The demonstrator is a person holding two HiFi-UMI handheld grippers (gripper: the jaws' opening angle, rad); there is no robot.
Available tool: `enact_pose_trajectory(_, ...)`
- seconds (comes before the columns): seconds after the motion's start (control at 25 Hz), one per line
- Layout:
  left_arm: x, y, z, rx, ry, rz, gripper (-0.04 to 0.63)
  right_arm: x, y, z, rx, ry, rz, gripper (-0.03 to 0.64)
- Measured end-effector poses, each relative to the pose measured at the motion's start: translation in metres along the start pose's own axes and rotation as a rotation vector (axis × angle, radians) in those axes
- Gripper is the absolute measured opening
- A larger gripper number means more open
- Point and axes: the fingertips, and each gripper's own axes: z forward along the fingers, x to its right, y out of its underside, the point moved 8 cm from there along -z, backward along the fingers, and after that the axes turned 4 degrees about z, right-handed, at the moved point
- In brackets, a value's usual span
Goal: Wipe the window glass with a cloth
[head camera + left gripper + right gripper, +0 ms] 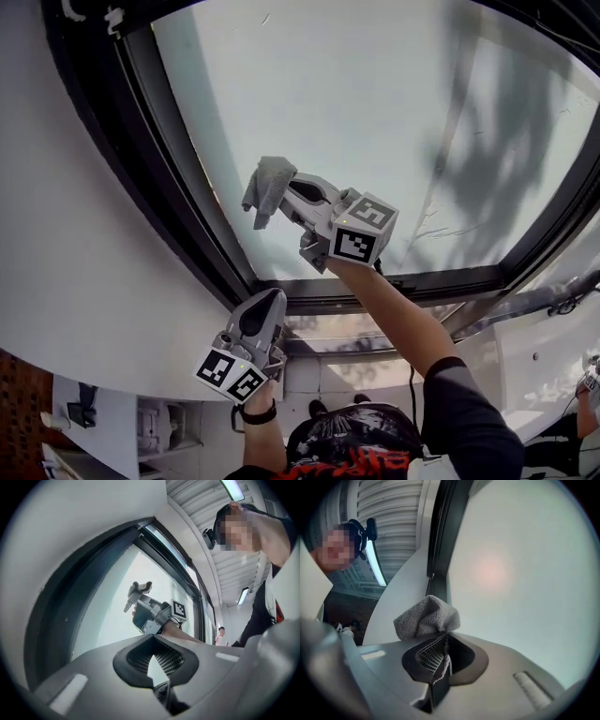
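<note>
The person stands under the pane with the right arm stretched up, and the right gripper has its jaws clamped on a corner of the grey cloth. Most of the cloth bunches loose beyond the tips, which I take to be deliberate: a soft wad meets the window glass rather than hard plastic. In the head view the cloth sits around 9 o'clock from the pane's middle, near the dark frame, on or just off the glass; I cannot tell which. The right gripper view shows the fold of cloth pinched between the ribbed pads, with the frame edge at 12 o'clock behind it. The left gripper hangs lower, at 7 o'clock, below the sill, its jaws together on nothing. It looks parked out of the wiping path. Judging by the dusty streaks at 3 o'clock on the pane, plenty of glass remains to cover.
</note>
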Motion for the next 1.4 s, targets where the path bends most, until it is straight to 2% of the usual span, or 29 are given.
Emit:
enact_pose_trajectory(0.16,0.019,0.010,0.033,-0.021,0.066,-0.013,0.000,0.010,-0.023,-0.044,0.033,0.046,-0.022,0.015)
enact_pose_trajectory(0.48,0.061,0.024,0.082,-0.059,0.149,-0.009,0.000,0.028,-0.063,-0.125,0.100,0.118,-0.027,0.015)
enact_pose_trajectory(1.0,0.122,0.037,0.134,-0.114,0.216,0.020,0.000,0.054,-0.109,-0.245,0.201,0.243,-0.021,0.015)
enact_pose_trajectory(1.16,0.142,0.043,0.149,-0.124,0.228,0.024,0.000,0.063,-0.126,-0.286,0.224,0.332,-0.045,0.015)
enact_pose_trajectory(1.4,0.180,0.054,0.182,-0.132,0.285,0.024,0.000,0.080,-0.152,-0.357,0.260,0.467,-0.082,0.015)
